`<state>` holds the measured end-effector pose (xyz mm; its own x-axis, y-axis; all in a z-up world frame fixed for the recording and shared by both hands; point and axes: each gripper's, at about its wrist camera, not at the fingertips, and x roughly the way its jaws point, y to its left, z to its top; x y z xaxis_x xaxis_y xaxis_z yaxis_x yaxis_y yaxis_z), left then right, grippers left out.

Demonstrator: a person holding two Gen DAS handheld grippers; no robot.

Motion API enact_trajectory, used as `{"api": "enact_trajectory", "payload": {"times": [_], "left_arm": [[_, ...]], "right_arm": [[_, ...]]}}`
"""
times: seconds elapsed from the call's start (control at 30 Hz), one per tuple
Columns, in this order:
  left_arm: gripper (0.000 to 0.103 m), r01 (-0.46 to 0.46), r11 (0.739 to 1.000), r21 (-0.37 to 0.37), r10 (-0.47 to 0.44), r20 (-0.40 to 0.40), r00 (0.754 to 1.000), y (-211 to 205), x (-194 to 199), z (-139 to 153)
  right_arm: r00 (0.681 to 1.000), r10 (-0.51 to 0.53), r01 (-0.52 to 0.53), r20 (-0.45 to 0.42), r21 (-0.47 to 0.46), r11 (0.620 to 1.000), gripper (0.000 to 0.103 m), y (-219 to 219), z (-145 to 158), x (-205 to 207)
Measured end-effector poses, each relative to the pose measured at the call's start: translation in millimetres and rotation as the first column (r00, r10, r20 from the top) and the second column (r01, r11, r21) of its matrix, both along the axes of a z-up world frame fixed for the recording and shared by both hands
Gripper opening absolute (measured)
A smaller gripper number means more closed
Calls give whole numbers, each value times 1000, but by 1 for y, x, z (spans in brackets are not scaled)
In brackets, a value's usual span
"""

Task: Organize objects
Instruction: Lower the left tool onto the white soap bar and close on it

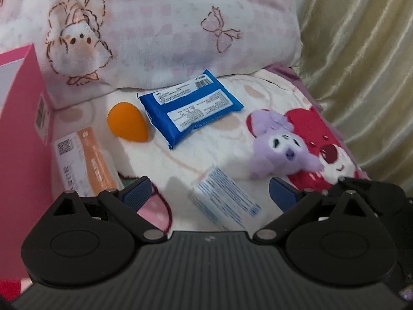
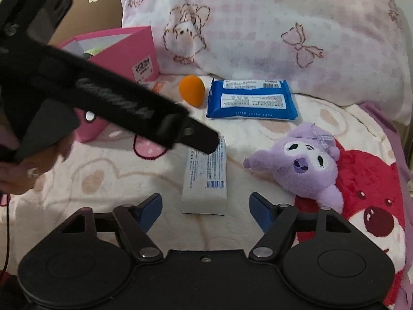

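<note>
A small white printed box (image 2: 206, 178) lies lengthwise on the blanket. Its near end sits just ahead of the gap of my right gripper (image 2: 205, 208), which is open, blue pads clear of the box on both sides. My left gripper (image 1: 209, 191) is open too, with the same white box (image 1: 224, 201) in the gap between its pads, untouched. One black finger (image 2: 201, 139) of it reaches over the box's far end. Beyond lie an orange sponge egg (image 1: 129, 122), a blue wipes pack (image 1: 191, 106) and a purple plush toy (image 1: 281, 144).
An open pink box (image 2: 121, 49) stands at the left, with an orange-and-white carton (image 1: 87, 162) lying beside it. A pink-checked pillow (image 1: 167, 25) blocks the back. A gold curtain (image 1: 361, 64) hangs at the right. The blanket (image 2: 103, 180) carries a red bear print.
</note>
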<state>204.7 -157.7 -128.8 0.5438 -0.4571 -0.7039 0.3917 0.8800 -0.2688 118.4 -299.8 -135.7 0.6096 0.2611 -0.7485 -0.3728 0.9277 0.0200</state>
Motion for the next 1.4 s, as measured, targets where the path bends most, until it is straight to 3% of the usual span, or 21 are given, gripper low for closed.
{"api": "enact_trajectory", "payload": {"times": [0.13, 0.2, 0.23, 0.33, 0.4, 0.57, 0.77, 0.87, 0.97, 1.07, 1.17, 1.27, 1.33, 1.4], "left_arm": [[95, 4, 1000, 0, -4, 25, 1000, -4, 7, -10], [91, -1, 1000, -21, 1, 5, 1000, -3, 11, -15], [86, -6, 999, -33, 6, -1, 1000, -2, 13, -18], [52, 44, 994, -100, -48, -32, 998, 0, 17, -25], [48, 33, 991, -131, -45, -89, 995, 1, 18, -34], [33, 68, 997, -47, -71, -72, 995, -3, 6, -28], [28, 57, 993, -100, -75, -180, 981, 6, 1, -27], [27, 46, 995, -93, -65, -214, 975, -3, -15, -27], [28, 21, 990, -140, -61, -285, 957, -6, -22, -31], [28, -9, 995, -99, -17, -261, 965, -6, -24, -27], [28, -47, 995, -87, 26, -237, 971, -1, -21, -22], [27, -76, 990, -123, 43, -250, 967, 5, -15, -24], [21, -99, 983, -154, 50, -292, 955, 5, -12, -31], [20, -128, 976, -178, 65, -322, 945, 3, -13, -39]], "right_arm": [[1000, -12, 12, -19, 19, 1000, 67, -2, -6, 6], [1000, 2, -2, -15, -3, 1000, 56, 2, -7, 5], [1000, 16, -16, -14, -6, 1000, 54, 4, -7, 4], [998, 61, -61, 1, -15, 998, 51, 7, -9, -1], [997, 82, -81, 3, -57, 995, 45, 7, -13, -2], [997, 79, -80, -24, -46, 996, 43, -5, -9, -3], [1000, 17, -17, -7, -85, 996, 38, -24, -9, -8], [999, -45, 45, -7, -72, 996, 37, -33, -18, -10], [996, -87, 87, 4, -36, 996, 37, -34, -17, -11], [997, -69, 69, 16, -8, 998, 37, -31, -10, -15], [999, -46, 46, 16, -8, 999, 44, -26, -9, -16], [998, -61, 61, 9, -8, 998, 48, -25, -14, -10], [998, -70, 70, 5, 1, 998, 48, -25, -20, -7], [998, -70, 70, 6, 0, 998, 50, -25, -24, -7]]}}
